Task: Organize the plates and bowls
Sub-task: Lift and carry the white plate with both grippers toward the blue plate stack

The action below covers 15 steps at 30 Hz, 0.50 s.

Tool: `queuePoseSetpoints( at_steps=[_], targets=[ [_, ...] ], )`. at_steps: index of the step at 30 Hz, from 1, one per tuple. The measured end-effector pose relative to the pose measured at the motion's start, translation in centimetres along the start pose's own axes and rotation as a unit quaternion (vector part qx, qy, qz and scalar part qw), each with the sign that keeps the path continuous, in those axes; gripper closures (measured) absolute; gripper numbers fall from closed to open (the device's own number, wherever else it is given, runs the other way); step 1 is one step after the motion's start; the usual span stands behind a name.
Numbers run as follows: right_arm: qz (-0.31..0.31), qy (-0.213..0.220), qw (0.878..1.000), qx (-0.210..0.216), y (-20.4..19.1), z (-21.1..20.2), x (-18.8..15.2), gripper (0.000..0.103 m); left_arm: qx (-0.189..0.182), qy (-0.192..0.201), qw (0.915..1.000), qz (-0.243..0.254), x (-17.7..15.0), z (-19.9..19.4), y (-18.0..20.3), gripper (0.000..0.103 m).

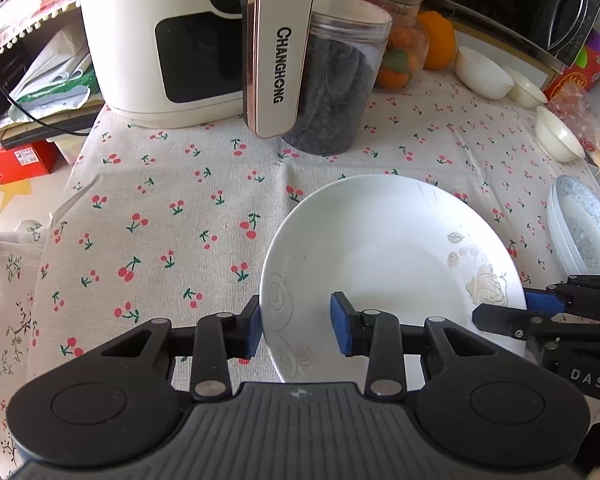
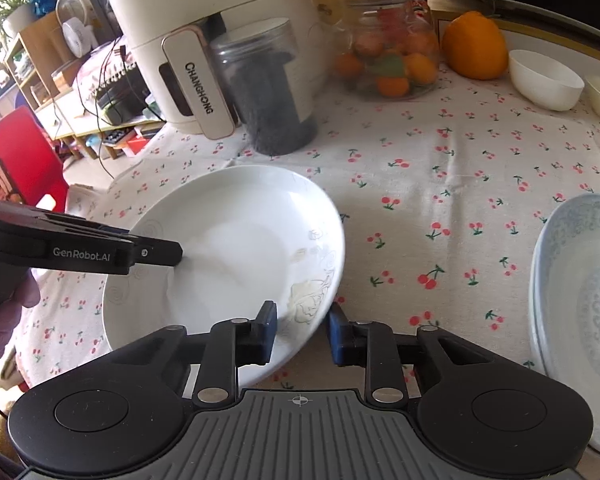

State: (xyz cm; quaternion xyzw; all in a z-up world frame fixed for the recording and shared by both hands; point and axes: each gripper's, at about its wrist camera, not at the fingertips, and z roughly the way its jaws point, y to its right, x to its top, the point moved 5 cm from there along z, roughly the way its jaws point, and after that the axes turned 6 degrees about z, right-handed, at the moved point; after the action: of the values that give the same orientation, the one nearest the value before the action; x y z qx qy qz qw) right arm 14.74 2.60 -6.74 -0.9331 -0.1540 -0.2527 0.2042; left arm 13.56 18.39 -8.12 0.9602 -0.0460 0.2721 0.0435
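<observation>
Right now both grippers are on one item: a wide, shallow white ceramic plate (image 1: 380, 264) with faint embossed rose and swirl motifs, sitting near the front of the cloth-covered surface (image 1: 172, 208). Left gripper (image 1: 298, 328) straddles the plate's left rim, fingers narrow, one blue pad outside the rim and one inside; looks closed on the rim, though contact on the inner pad isn't fully clear. Right gripper (image 2: 302, 332) does the same on the opposite rim, one pad over the rose decoration, the other outside the edge, fingers narrow and pinching the lip. My read on handling: glazed ceramic is stiff, moderately heavy, slick, and brittle, so the rim is the only practical hold; two opposed rim grips keep it level, and uneven lift could let it slip out of the pads. Pads look rubbery, which helps. The cloth is beige woven fabric with a red cherry print, wrinkled in places, so it may drag a little. To the right sits a stack of pale blue patterned plates (image 2: 580, 280), the likely destination, I'd guess. Farther back are three small cream bowls (image 1: 484, 72), smooth and rounded. Behind: a cream air fryer (image 1: 160, 40), a clear plastic jar of dark contents (image 1: 336, 92), and a glass jar of orange fruit (image 2: 388, 60).
</observation>
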Motion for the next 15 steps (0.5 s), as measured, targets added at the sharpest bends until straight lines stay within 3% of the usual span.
queuePoseSetpoints(
  at_steps=[15],
  targets=[
    [0.004, 0.032, 0.999, -0.001, 1.4, -3.0, 2.1, 0.077, -0.009, 0.049, 0.9987, 0.003, 1.5, -1.4, 1.7, 0.074]
  ],
)
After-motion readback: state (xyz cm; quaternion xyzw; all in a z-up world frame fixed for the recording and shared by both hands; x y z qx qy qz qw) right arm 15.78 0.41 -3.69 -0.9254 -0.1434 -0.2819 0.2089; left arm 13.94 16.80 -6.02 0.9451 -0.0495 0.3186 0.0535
